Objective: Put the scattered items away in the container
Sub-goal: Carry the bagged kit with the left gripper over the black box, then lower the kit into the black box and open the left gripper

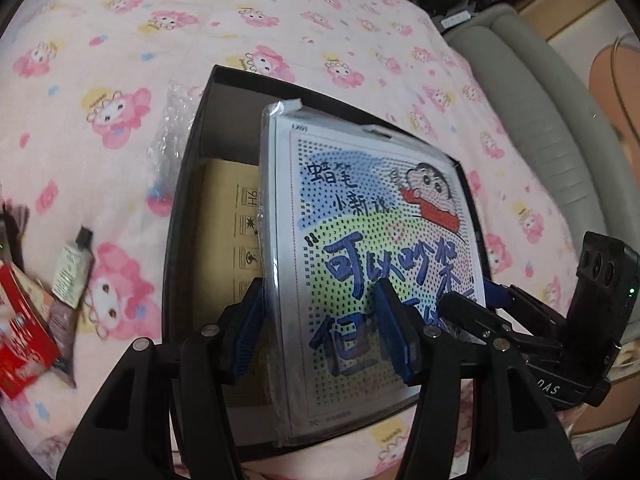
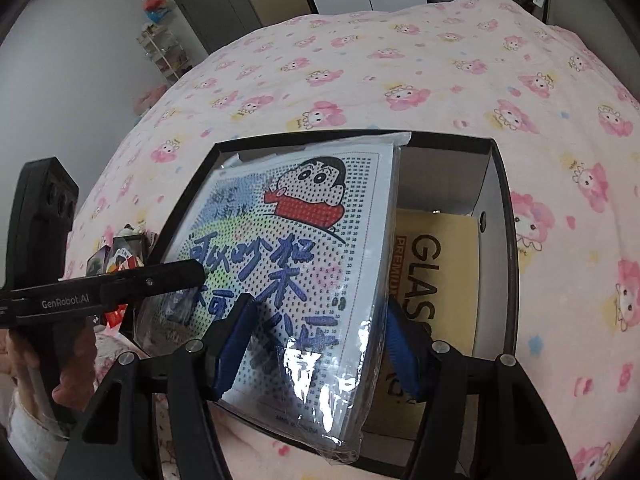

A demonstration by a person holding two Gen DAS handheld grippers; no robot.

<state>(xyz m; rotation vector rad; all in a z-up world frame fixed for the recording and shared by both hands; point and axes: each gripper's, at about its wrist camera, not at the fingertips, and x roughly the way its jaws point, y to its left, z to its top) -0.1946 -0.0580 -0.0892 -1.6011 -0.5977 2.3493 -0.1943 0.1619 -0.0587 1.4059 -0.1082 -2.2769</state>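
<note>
Gripping a plastic-wrapped cartoon bead kit [image 1: 372, 248] together, left gripper [image 1: 320, 332] and right gripper [image 2: 320, 344] each pinch one lower corner (two grips steady its width), tilting it over the black box [image 2: 500, 184] on the pink bedspread [image 2: 400, 60].

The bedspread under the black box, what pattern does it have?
The bedspread is pale pink with pink cartoon characters; clearest in the right wrist view.

Your left wrist camera looks steeply down along its gripper [image 1: 320, 332], close over the black box [image 1: 188, 184] on the bed [image 1: 120, 40]. Your right wrist camera does likewise from the opposite side. Both share the box, the wrapped picture pack [image 1: 372, 248] and pink bedding.
</note>
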